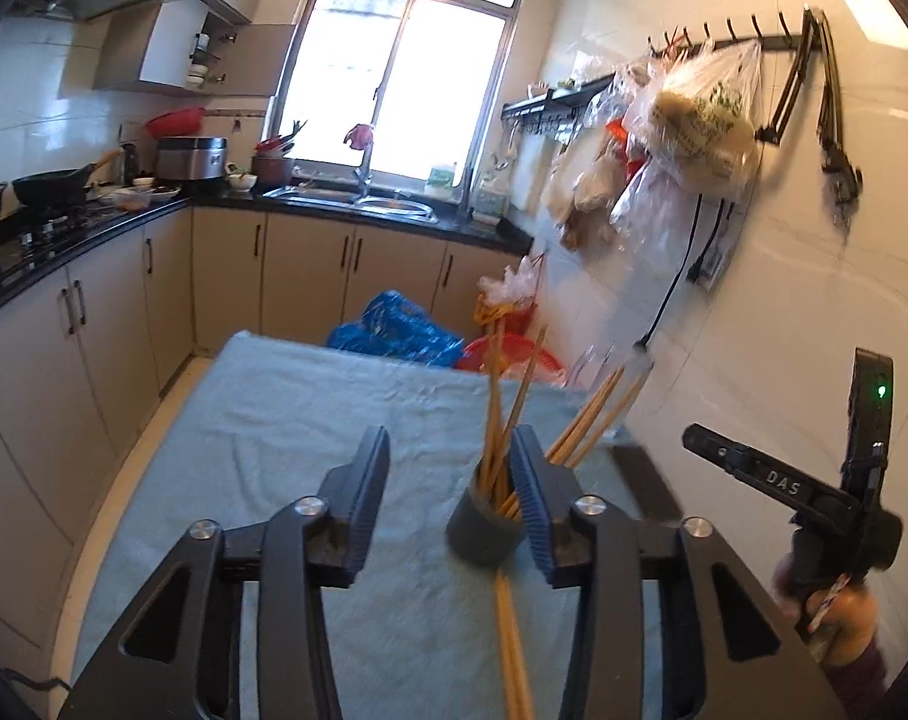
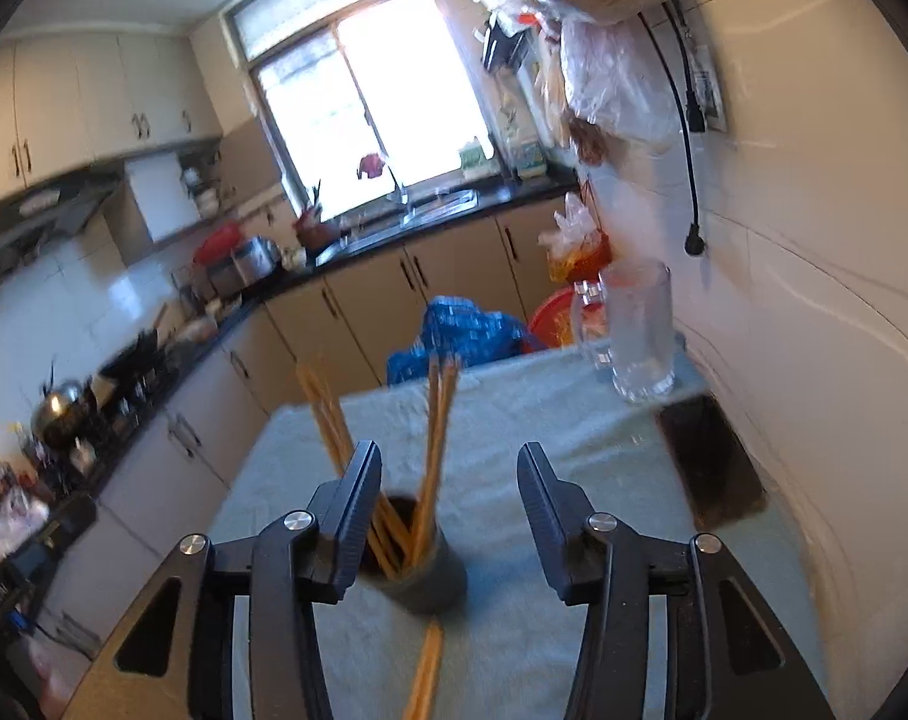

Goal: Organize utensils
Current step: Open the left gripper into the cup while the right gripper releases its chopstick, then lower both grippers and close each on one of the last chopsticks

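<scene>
Left gripper (image 1: 448, 498) over the table (image 1: 310, 420), fingers (image 1: 367, 495) parted about halfway, nothing clamped. Dark grey cup (image 1: 484, 531) of wooden chopsticks (image 1: 499, 420) upright on the pale blue cloth, just inside the right finger, touching or nearly so. More chopsticks (image 1: 511, 648) flat on the cloth below the cup. Right gripper (image 2: 448, 516) likewise half open and empty, cup (image 2: 430, 582) between its fingers (image 2: 352, 516), closer to the left one. Glass mug (image 2: 637, 330) at the far right corner.
</scene>
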### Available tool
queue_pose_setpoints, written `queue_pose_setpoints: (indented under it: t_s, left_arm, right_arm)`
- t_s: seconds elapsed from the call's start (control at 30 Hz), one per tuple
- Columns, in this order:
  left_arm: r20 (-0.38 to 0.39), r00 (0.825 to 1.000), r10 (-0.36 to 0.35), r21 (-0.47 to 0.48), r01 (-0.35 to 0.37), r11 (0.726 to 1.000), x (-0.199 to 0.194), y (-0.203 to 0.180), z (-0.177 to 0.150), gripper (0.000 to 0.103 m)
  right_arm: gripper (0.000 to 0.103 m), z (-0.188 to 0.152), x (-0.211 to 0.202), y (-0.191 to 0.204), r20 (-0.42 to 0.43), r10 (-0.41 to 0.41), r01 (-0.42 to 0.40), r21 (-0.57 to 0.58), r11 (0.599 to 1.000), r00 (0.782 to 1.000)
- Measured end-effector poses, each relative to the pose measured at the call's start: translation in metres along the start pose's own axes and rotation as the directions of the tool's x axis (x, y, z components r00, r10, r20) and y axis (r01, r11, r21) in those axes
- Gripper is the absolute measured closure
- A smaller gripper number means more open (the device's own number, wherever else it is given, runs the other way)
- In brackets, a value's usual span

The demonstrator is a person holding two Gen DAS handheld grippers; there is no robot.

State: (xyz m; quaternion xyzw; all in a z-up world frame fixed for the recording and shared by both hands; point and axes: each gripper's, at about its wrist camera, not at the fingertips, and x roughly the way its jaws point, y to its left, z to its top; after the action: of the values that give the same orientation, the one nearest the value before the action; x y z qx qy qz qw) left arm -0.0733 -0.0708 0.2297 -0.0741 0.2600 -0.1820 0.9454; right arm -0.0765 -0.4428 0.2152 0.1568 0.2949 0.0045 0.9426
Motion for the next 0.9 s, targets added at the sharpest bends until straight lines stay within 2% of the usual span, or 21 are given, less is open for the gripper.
queue_pose_setpoints:
  t_s: [0.1,0.2,0.23,0.3,0.37,0.5,0.7,0.8,0.87,0.9]
  left_arm:
    - [-0.06,0.997,0.039,0.005,-0.039,0.999,-0.005,0.011,-0.032,0.058]
    - [-0.13,0.989,0.07,-0.003,-0.071,0.997,-0.004,0.021,-0.064,0.058]
    - [-0.151,0.985,0.085,-0.002,-0.086,0.996,-0.004,0.024,-0.075,0.058]
    - [-0.183,0.976,0.117,-0.004,-0.12,0.993,-0.003,0.03,-0.095,0.058]
    - [-0.222,0.967,0.126,-0.02,-0.133,0.991,-0.001,0.035,-0.11,0.058]
    - [-0.275,0.952,0.131,-0.015,-0.141,0.99,0.003,0.037,-0.126,0.058]
    - [-0.279,0.952,0.127,0.016,-0.128,0.992,0.006,0.03,-0.129,0.058]
    - [-0.299,0.947,0.115,0.029,-0.111,0.993,0.015,0.023,-0.133,0.058]
    - [-0.316,0.943,0.106,0.034,-0.1,0.994,0.02,0.018,-0.135,0.058]
    - [-0.324,0.941,0.101,0.038,-0.094,0.995,0.022,0.016,-0.137,0.058]
  right_arm:
    - [0.048,-0.035,0.007,0.001,-0.119,-0.008,0.003,-0.046,0.999,0.993]
    - [0.048,-0.082,0.025,0.003,-0.263,0.009,-0.033,-0.086,0.996,0.965]
    - [0.049,-0.1,0.032,0.006,-0.313,0.018,-0.054,-0.105,0.993,0.95]
    - [0.066,-0.127,0.043,0.01,-0.373,0.022,-0.078,-0.134,0.988,0.927]
    - [0.069,-0.148,0.054,0.016,-0.42,0.026,-0.098,-0.151,0.984,0.907]
    - [0.073,-0.177,0.074,0.025,-0.466,-0.005,-0.097,-0.195,0.976,0.885]
    - [0.074,-0.182,0.073,0.036,-0.431,-0.077,-0.047,-0.27,0.962,0.899]
    - [0.073,-0.185,0.079,0.041,-0.442,-0.08,-0.049,-0.273,0.961,0.893]
    - [0.073,-0.188,0.08,0.05,-0.422,-0.113,-0.03,-0.318,0.948,0.9]
    - [0.078,-0.188,0.08,0.05,-0.416,-0.118,-0.026,-0.324,0.946,0.902]
